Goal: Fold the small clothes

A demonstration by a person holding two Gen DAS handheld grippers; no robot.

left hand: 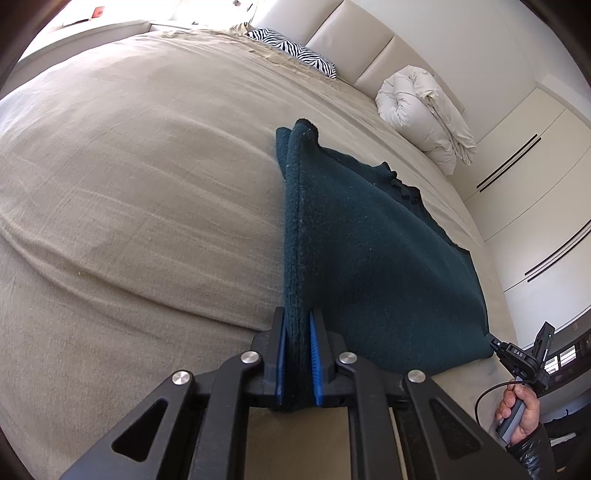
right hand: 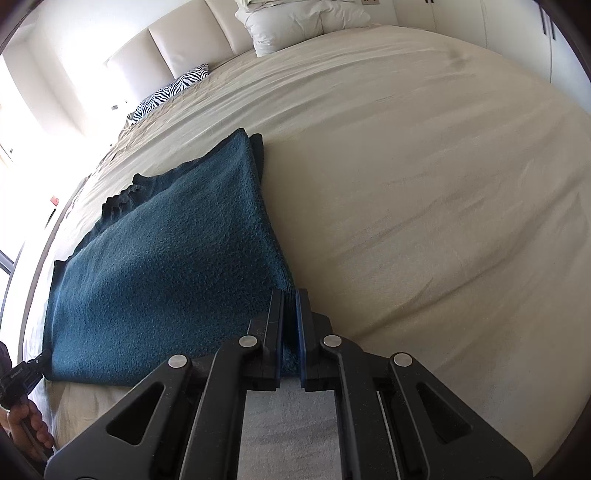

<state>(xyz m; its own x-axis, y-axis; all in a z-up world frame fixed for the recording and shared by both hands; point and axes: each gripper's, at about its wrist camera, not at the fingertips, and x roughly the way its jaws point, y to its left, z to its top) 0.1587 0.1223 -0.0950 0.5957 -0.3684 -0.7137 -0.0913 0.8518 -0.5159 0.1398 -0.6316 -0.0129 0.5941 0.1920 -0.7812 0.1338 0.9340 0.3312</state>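
A dark teal fleece garment (left hand: 369, 251) lies on the beige bed (left hand: 129, 184), its near edge lifted and stretched between both grippers. My left gripper (left hand: 298, 325) is shut on the garment's near left corner, the folded edge pinched between its blue pads. My right gripper (right hand: 290, 299) is shut on the near right corner of the same garment (right hand: 166, 266). The far end rests on the bed, with a ribbed edge showing. The right gripper also shows at the edge of the left wrist view (left hand: 496, 345), and the left gripper in the right wrist view (right hand: 42, 360).
A zebra-print pillow (left hand: 295, 50) and a rolled white duvet (left hand: 424, 110) lie at the padded headboard (left hand: 351, 33). White wardrobe doors (left hand: 535, 184) stand beside the bed. A bright window (right hand: 22, 129) lies beyond the far side.
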